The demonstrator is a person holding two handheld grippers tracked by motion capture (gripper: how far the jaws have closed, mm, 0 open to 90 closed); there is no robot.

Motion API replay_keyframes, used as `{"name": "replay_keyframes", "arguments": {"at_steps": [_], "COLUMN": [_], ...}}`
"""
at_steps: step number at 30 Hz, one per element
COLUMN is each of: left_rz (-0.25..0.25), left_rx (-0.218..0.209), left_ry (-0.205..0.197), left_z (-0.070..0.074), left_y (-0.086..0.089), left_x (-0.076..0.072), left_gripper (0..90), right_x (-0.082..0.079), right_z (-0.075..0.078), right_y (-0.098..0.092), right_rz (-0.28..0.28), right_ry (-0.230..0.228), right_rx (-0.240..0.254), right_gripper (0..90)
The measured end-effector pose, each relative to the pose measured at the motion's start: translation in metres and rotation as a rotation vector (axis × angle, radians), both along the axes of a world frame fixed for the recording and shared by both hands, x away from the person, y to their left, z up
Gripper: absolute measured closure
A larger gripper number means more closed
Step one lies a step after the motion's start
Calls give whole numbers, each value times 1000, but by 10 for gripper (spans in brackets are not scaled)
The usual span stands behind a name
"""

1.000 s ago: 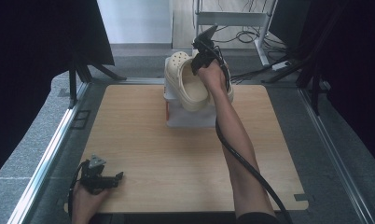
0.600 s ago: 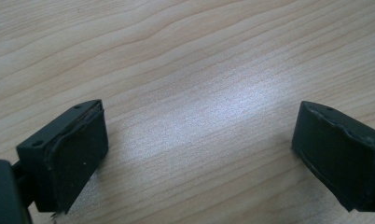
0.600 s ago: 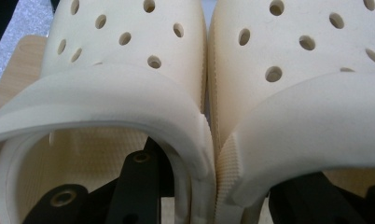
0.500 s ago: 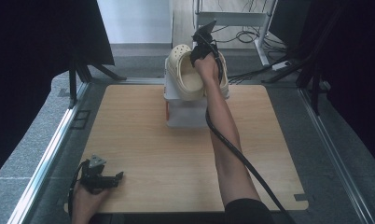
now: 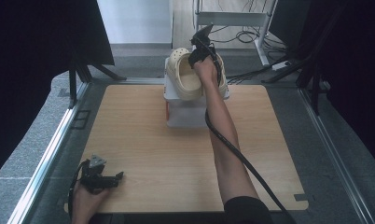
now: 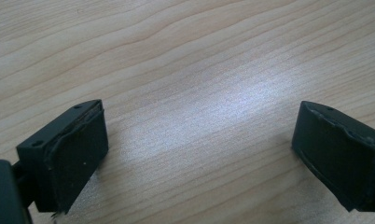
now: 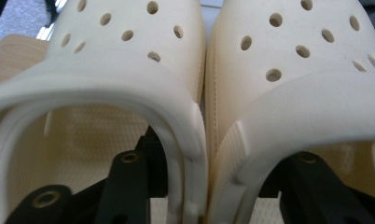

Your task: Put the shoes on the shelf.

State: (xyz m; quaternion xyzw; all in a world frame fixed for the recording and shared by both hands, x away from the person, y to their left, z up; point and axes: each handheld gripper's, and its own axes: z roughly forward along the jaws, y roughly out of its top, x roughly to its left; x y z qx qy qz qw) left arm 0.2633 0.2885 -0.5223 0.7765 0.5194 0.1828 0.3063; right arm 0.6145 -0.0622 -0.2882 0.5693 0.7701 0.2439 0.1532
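Right gripper (image 7: 206, 186): one black jaw inside each of two cream clogs, the adjoining inner walls of the pair between them; the jaws have just been opening, and whether the pads press on those walls cannot be told. Left clog (image 7: 106, 93) and right clog (image 7: 297, 84) side by side, touching, perforated toes pointing away, resting on a white box (image 5: 185, 112) at the far edge of the wooden table (image 5: 176, 158). Left gripper (image 6: 199, 144): jaws spread wide, nothing between them, lying low over bare wood at the near left corner, well apart from the clogs
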Motion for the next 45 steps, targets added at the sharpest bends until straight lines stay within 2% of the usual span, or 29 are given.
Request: {"name": "replay_keyframes", "arguments": {"at_steps": [3,7,9,11,19,26,29,35,40,45], "left_rz": [0,-1,1,1,-1,-1,3,4,0,-1], "left_rx": [0,1,-1,0,-1,0,0,0,0,-1], "left_ry": [0,1,0,0,5,4,-2,-2,4,5], "left_z": [0,0,0,0,0,0,0,0,0,0], "left_y": [0,0,0,0,0,0,0,-1,0,0], "left_x": [0,0,0,0,0,0,0,0,0,0], "left_gripper": [35,35,34,34,34,34,34,34,34,34], "right_x": [-4,-12,-16,-20,-44,-62,-70,-91,-106,-121], "right_z": [1,1,0,0,6,11,14,18,17,17], "right_y": [-1,-5,-9,-14,-24,-24,-22,-23,-29,-38], "right_rz": [40,123,168,187,286,357,398,461,512,562], "right_ry": [-17,-41,-45,-47,-97,-139,-136,-177,-177,-189], "right_rx": [-15,-54,-58,-57,-24,4,5,24,37,26], "right_gripper": [442,311,270,239,186,132,118,46,0,0]}}
